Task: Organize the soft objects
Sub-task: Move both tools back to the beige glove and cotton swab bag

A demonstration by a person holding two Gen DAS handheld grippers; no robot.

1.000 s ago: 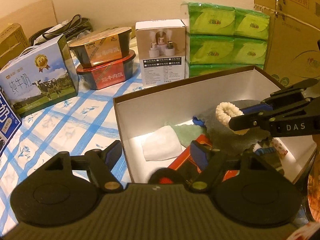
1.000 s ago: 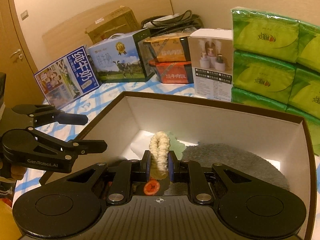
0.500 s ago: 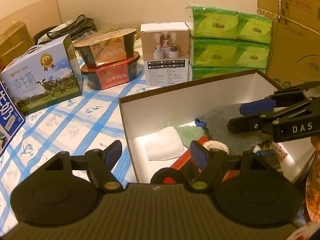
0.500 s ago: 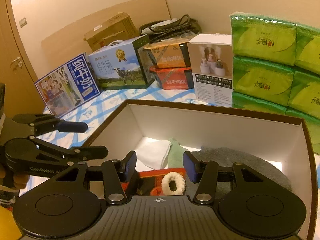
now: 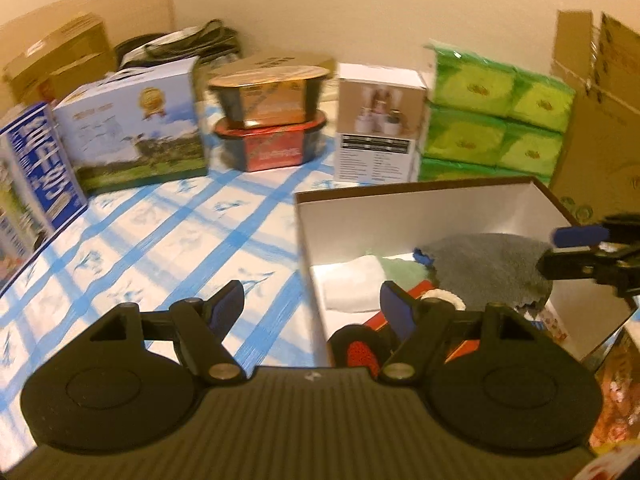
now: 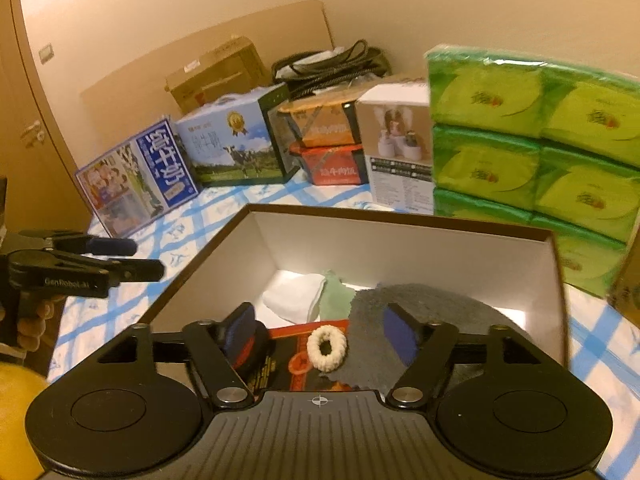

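An open brown-rimmed box (image 6: pixel 400 216) holds a grey cloth (image 6: pixel 420 308), a white cloth (image 6: pixel 296 298), a pale green cloth (image 6: pixel 334 294) and a red packet (image 6: pixel 292 356). A white scrunchie (image 6: pixel 327 347) lies loose on the red packet and the grey cloth's edge. Above it, my right gripper (image 6: pixel 320 320) has its jaws opening, with nothing pressed between them. My left gripper (image 5: pixel 312 302) hangs open and empty over the box's left wall (image 5: pixel 308 248). In the left wrist view the scrunchie (image 5: pixel 440 300) peeks out behind one finger, and the right gripper (image 5: pixel 576 248) enters from the right.
On the blue-checked cloth (image 5: pixel 180 240) behind the box stand green tissue packs (image 5: pixel 496 112), a white carton (image 5: pixel 378 124), two stacked noodle bowls (image 5: pixel 272 116) and milk cartons (image 5: pixel 132 124). A cardboard box (image 5: pixel 600 120) rises at the right.
The right gripper's jaws spread and let go of the scrunchie, which dropped into the box onto the red packet. Both grippers drew back and rose a little.
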